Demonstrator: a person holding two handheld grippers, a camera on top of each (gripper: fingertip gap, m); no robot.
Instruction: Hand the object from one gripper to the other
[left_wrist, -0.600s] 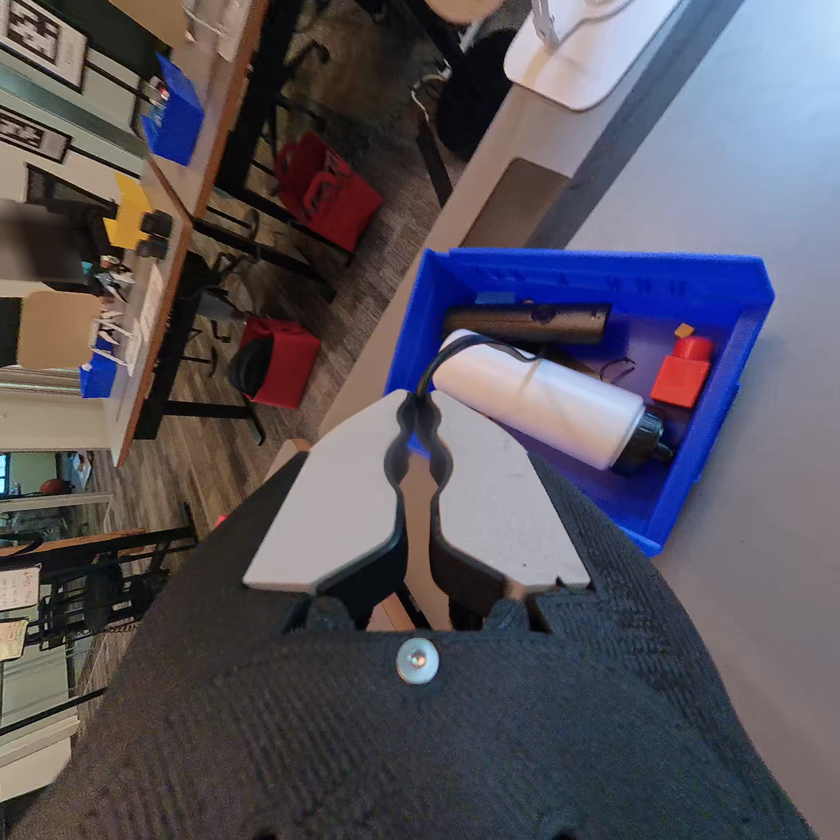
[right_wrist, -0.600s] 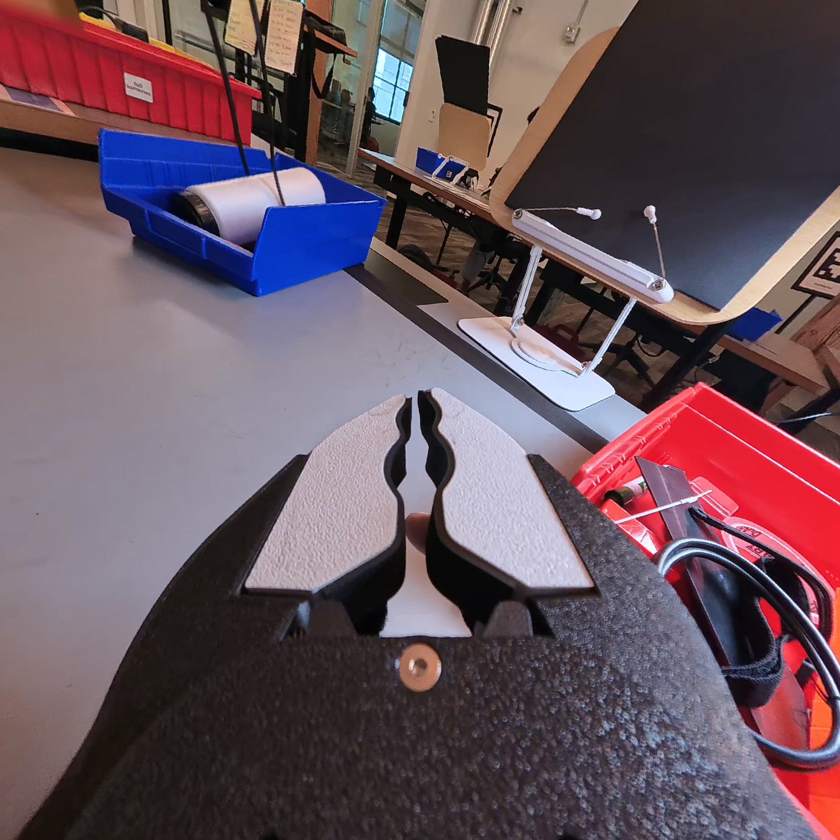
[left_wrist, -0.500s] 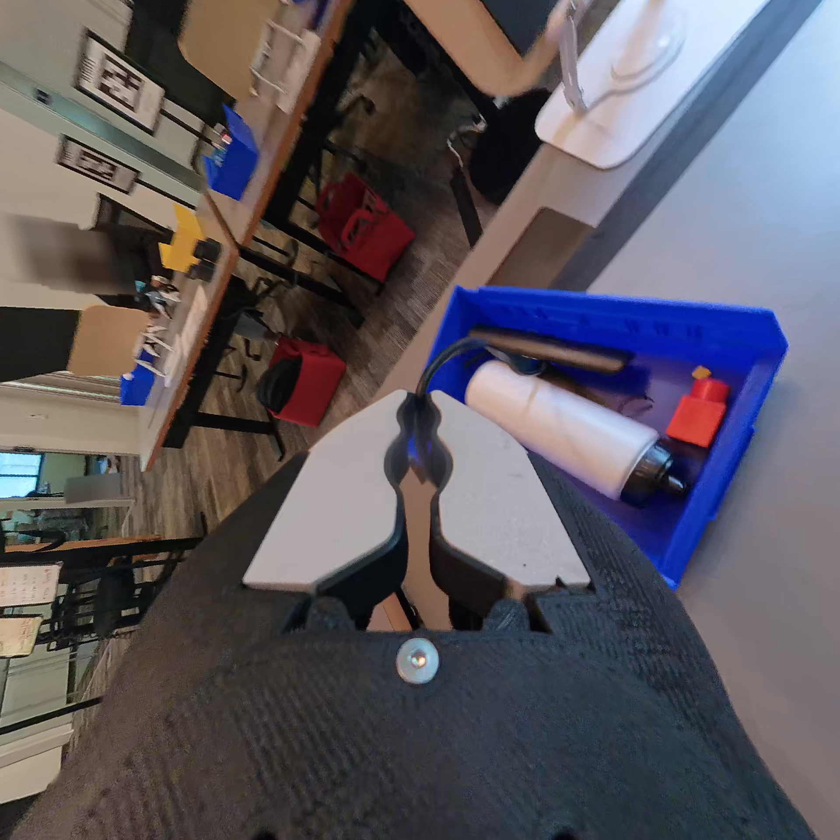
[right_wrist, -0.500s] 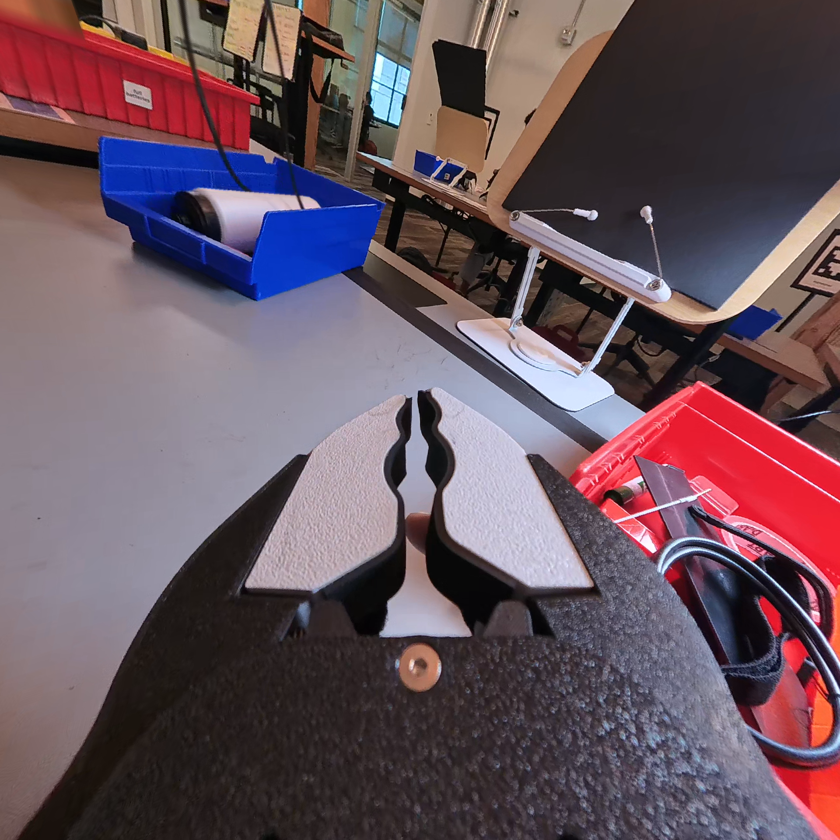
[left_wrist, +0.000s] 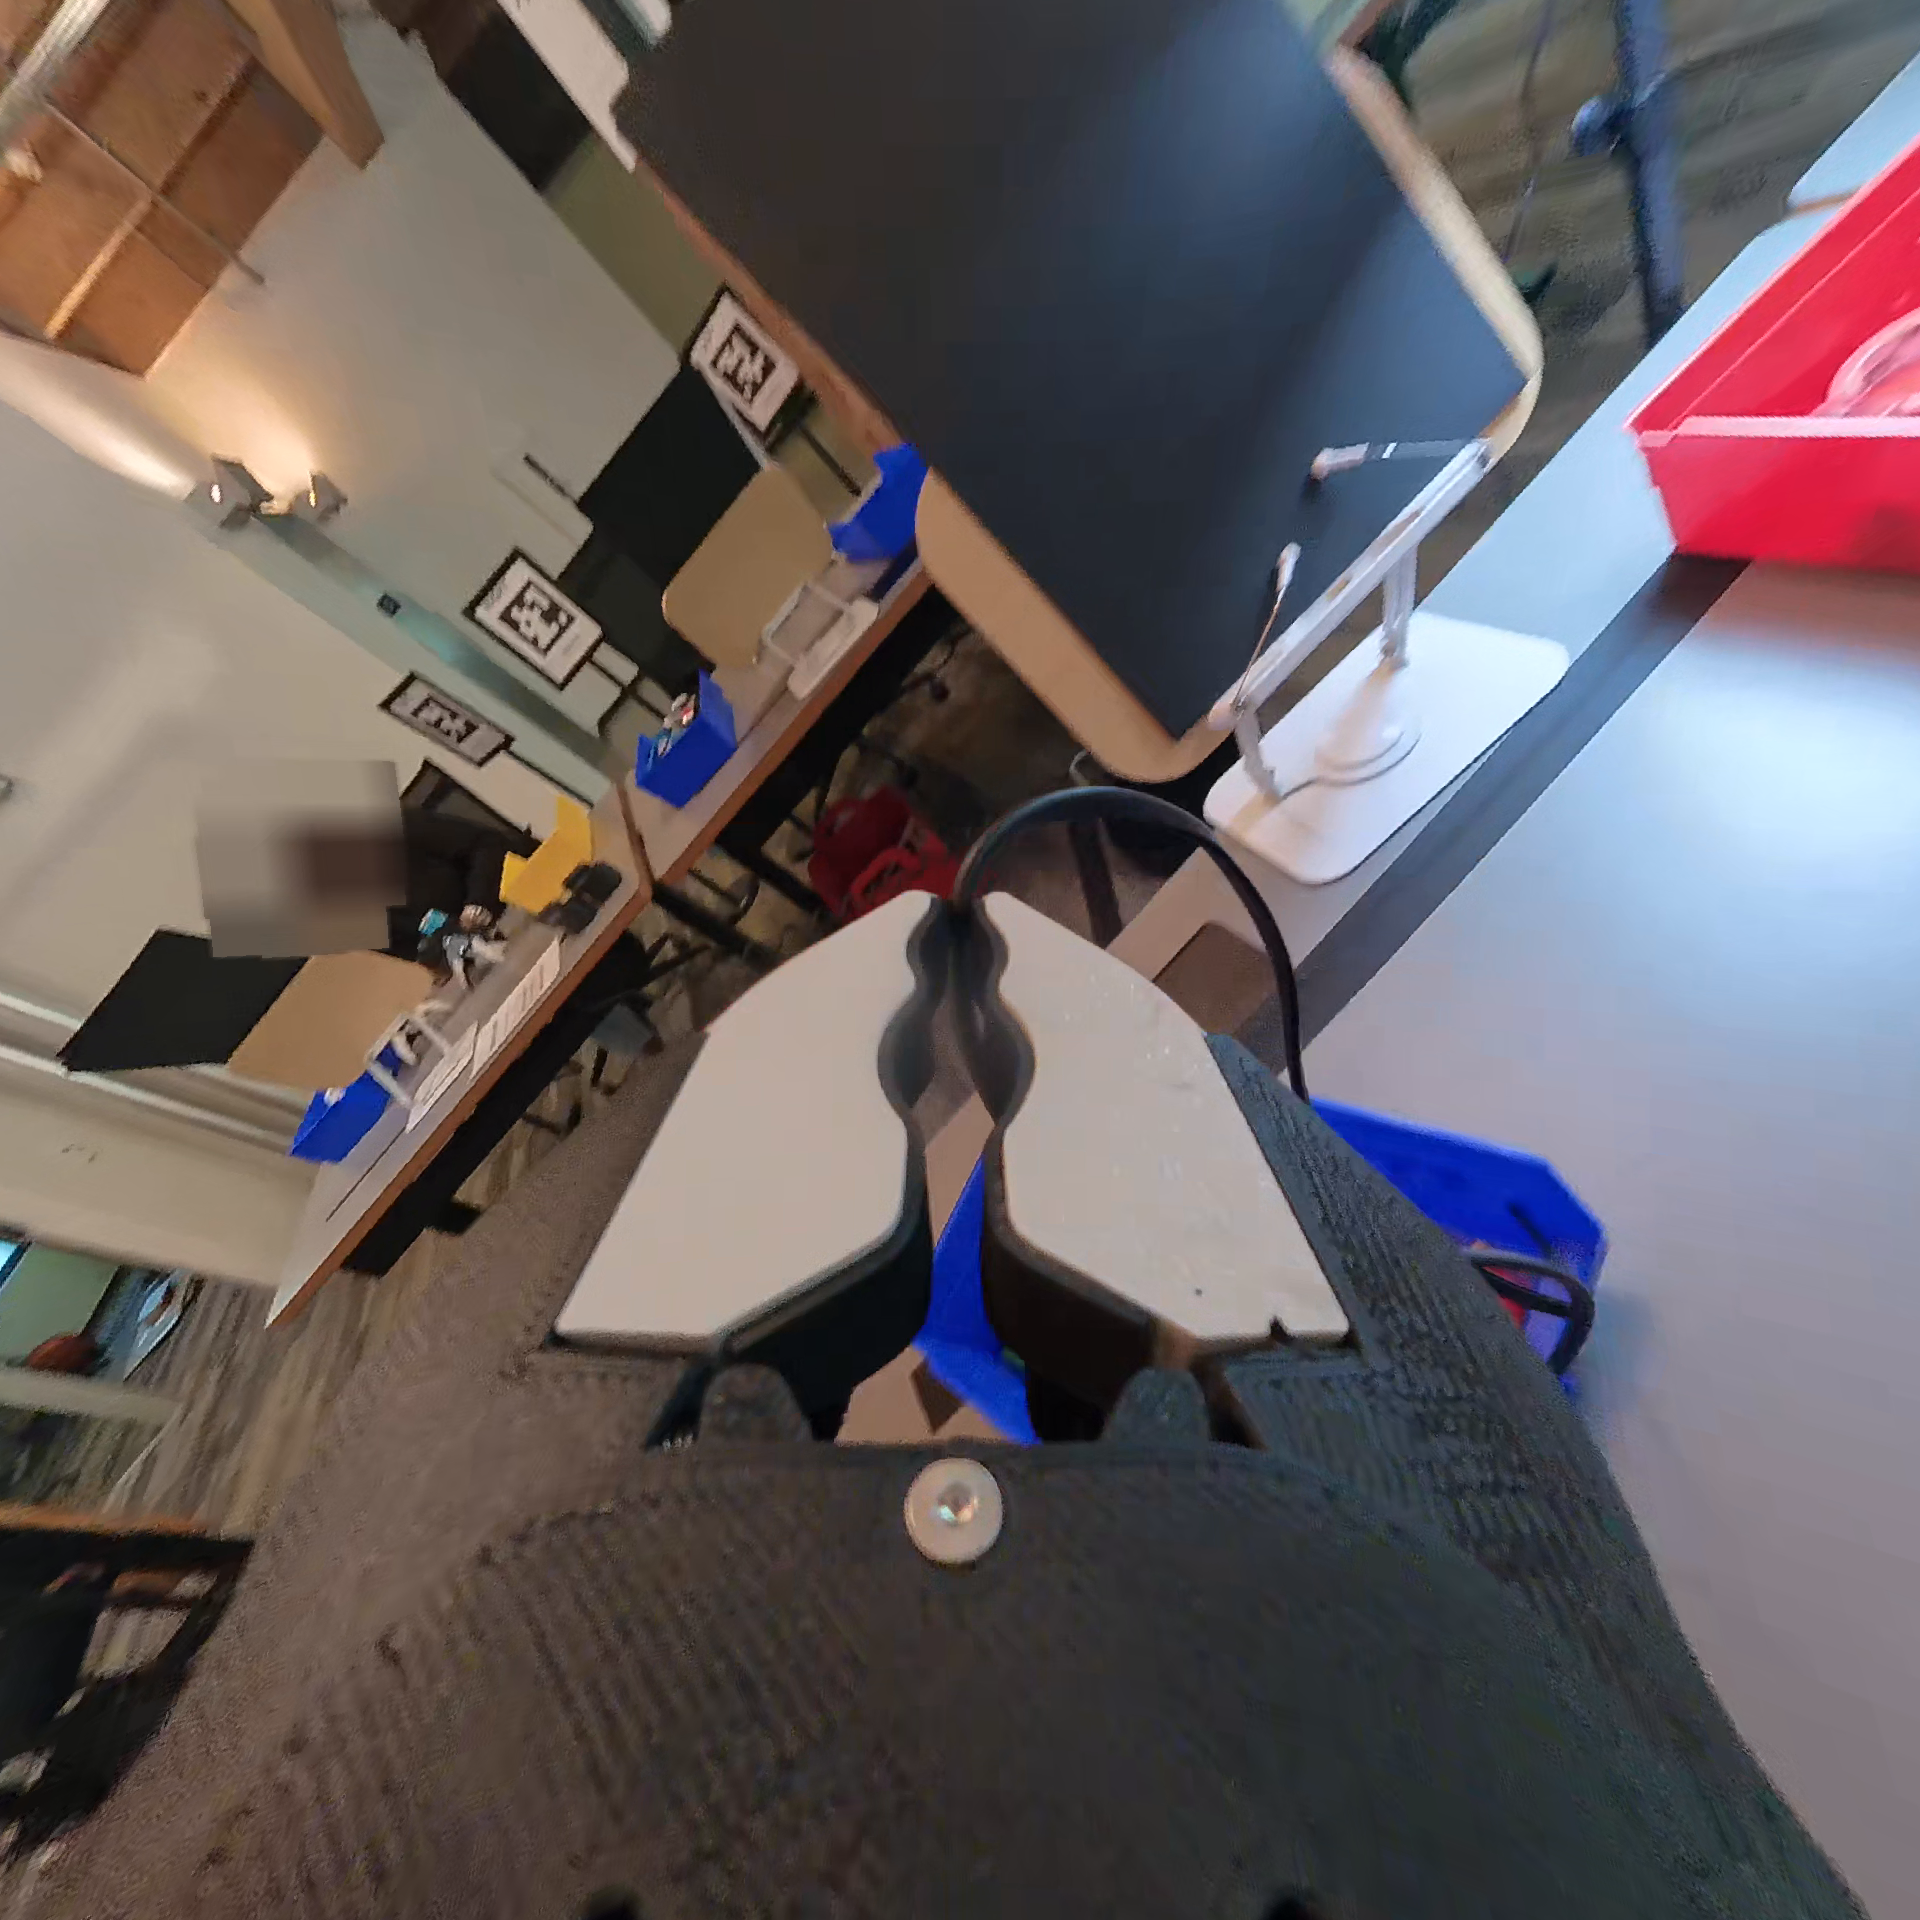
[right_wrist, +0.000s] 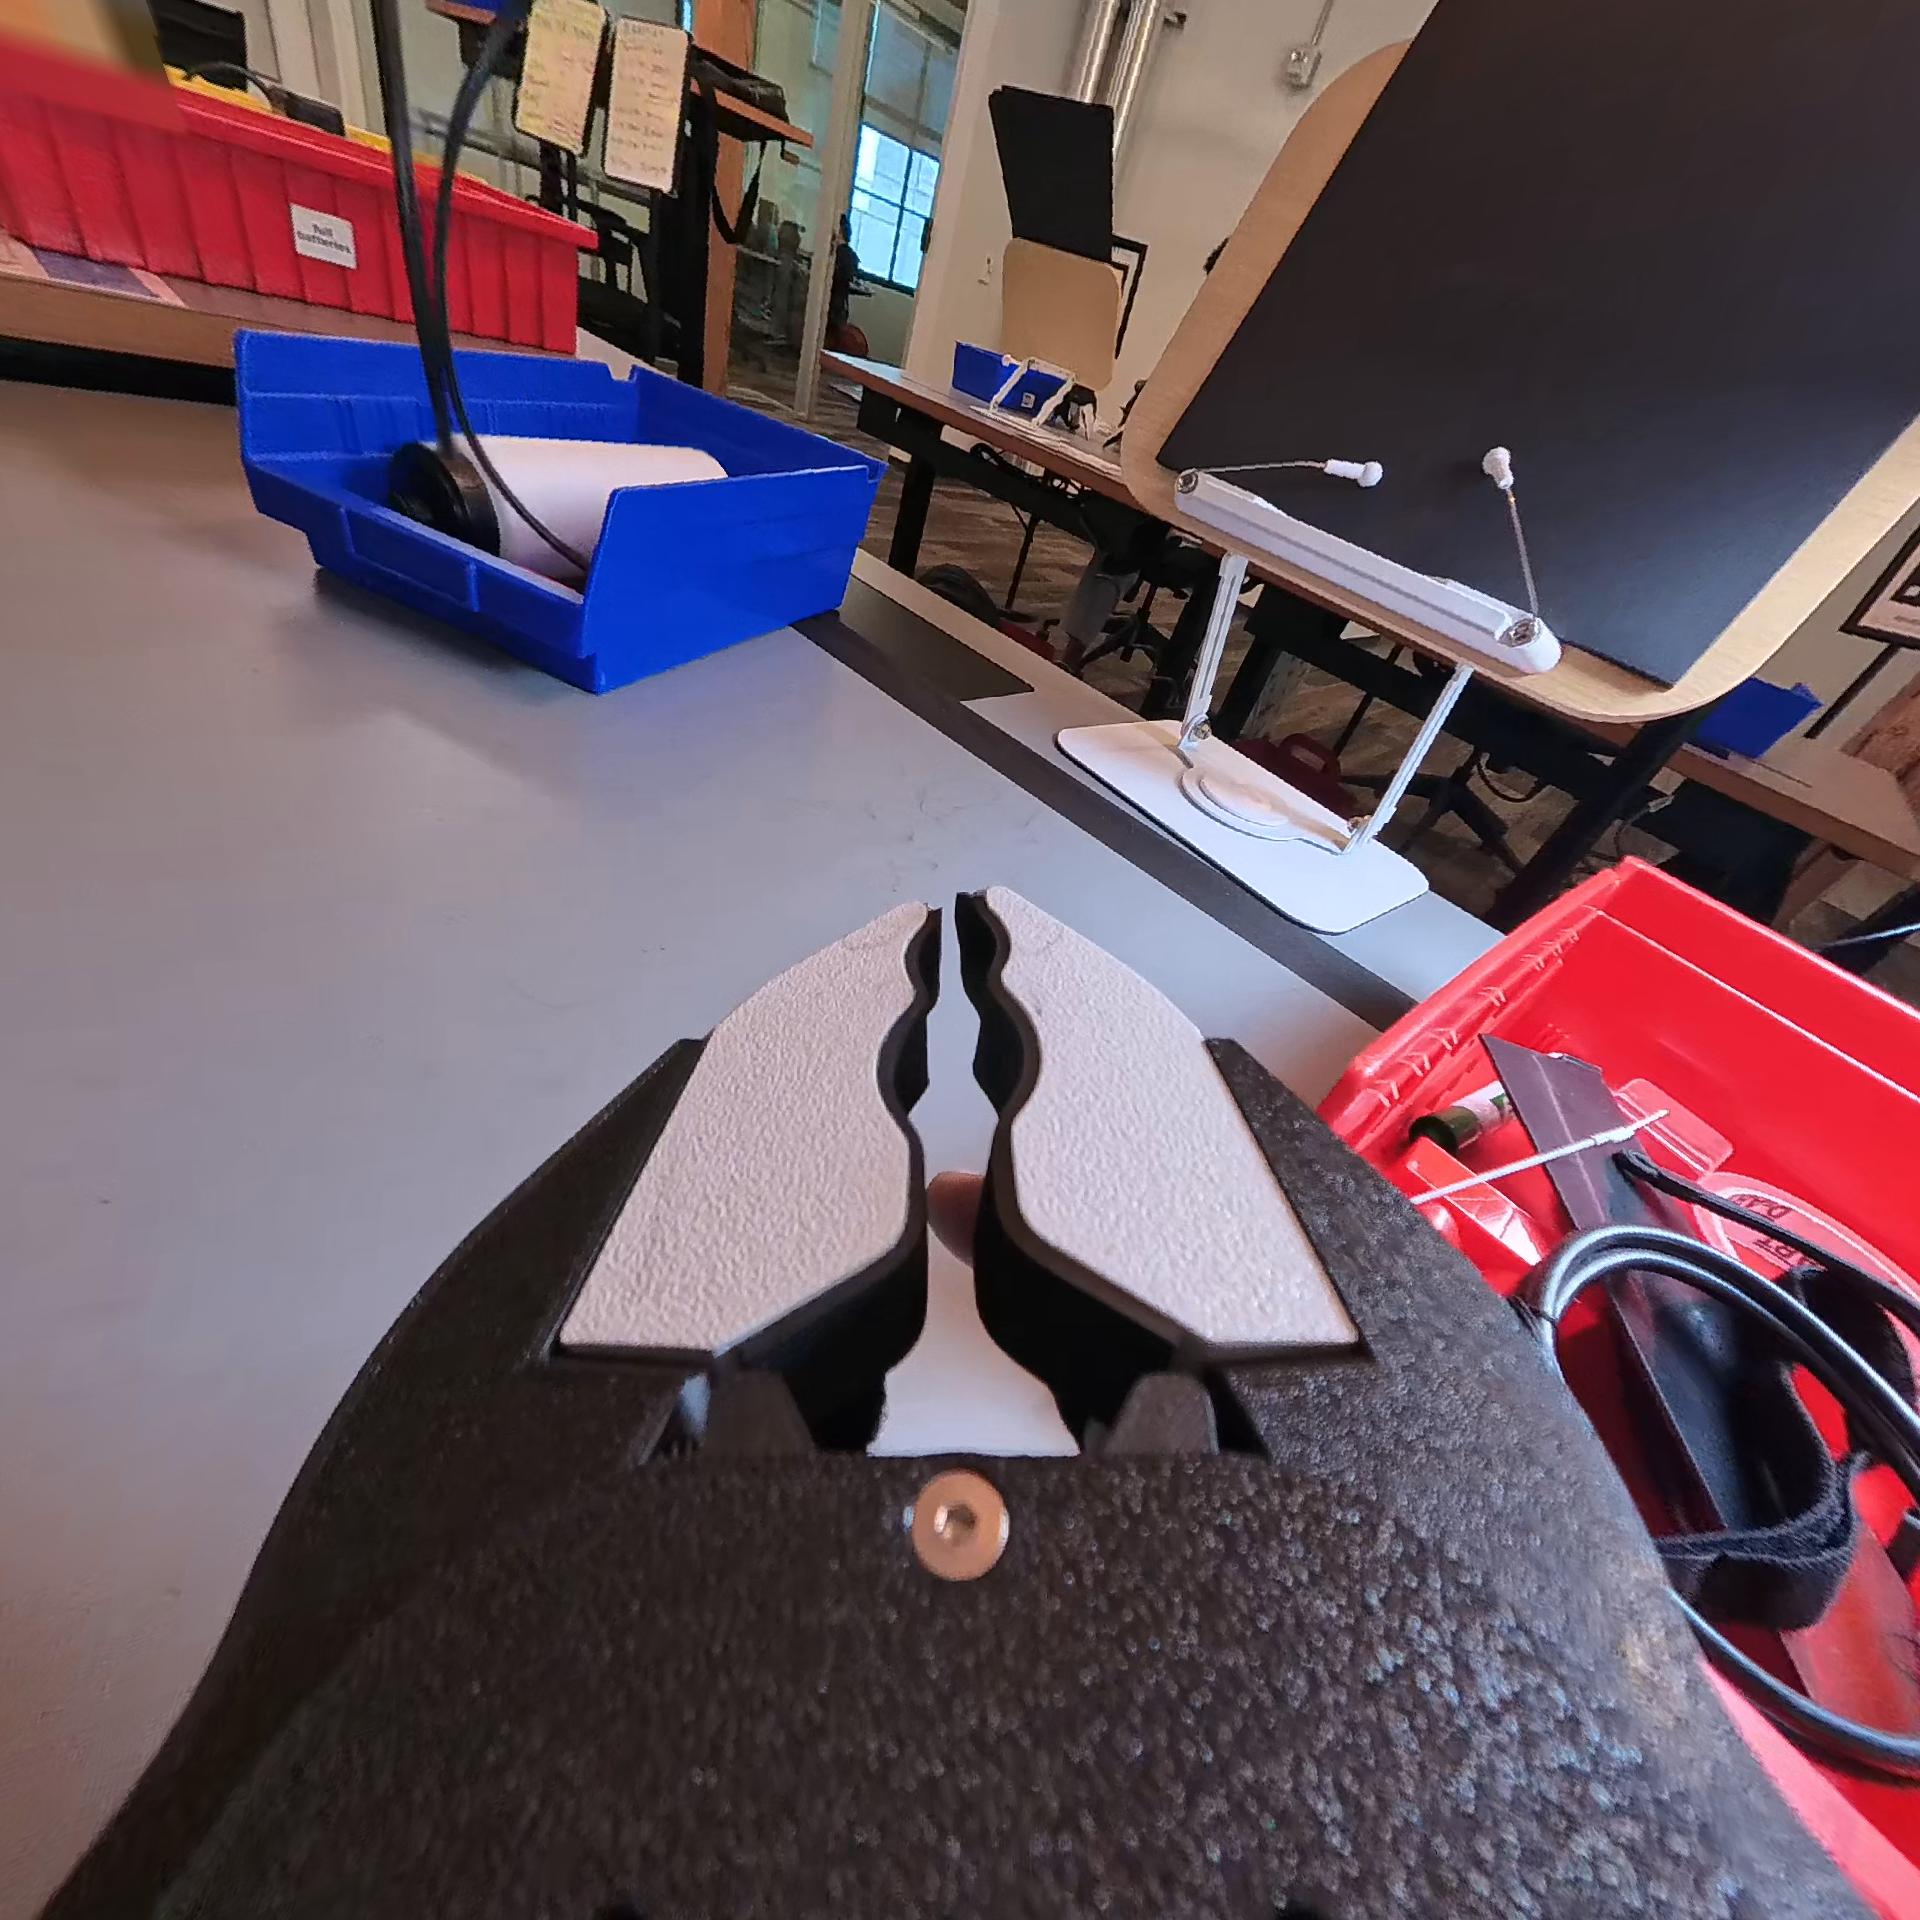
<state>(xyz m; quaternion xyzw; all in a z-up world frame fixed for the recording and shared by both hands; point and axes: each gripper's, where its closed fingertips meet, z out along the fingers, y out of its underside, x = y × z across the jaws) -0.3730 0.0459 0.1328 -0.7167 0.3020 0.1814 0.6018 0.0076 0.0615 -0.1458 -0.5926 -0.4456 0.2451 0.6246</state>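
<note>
Left gripper (left_wrist: 956, 914): clamped on the black cable (left_wrist: 1242, 914), now raised above the blue bin (left_wrist: 1455, 1184).
Cable: loops from the tips toward 4 o'clock into the bin.
Right gripper (right_wrist: 948, 914): nearly closed, empty, unmoved over the grey table (right_wrist: 312, 883).

Two grippers: the left gripper (left_wrist: 958, 914) pinches one black cable (left_wrist: 1236, 894) at its tips; the right gripper (right_wrist: 948, 914) holds nothing. Ahead of the right jaws sits one blue bin (right_wrist: 665, 582) with one white bottle (right_wrist: 592, 488); right of them, one red bin (right_wrist: 1704, 997) and one white stand (right_wrist: 1299, 842).
</note>
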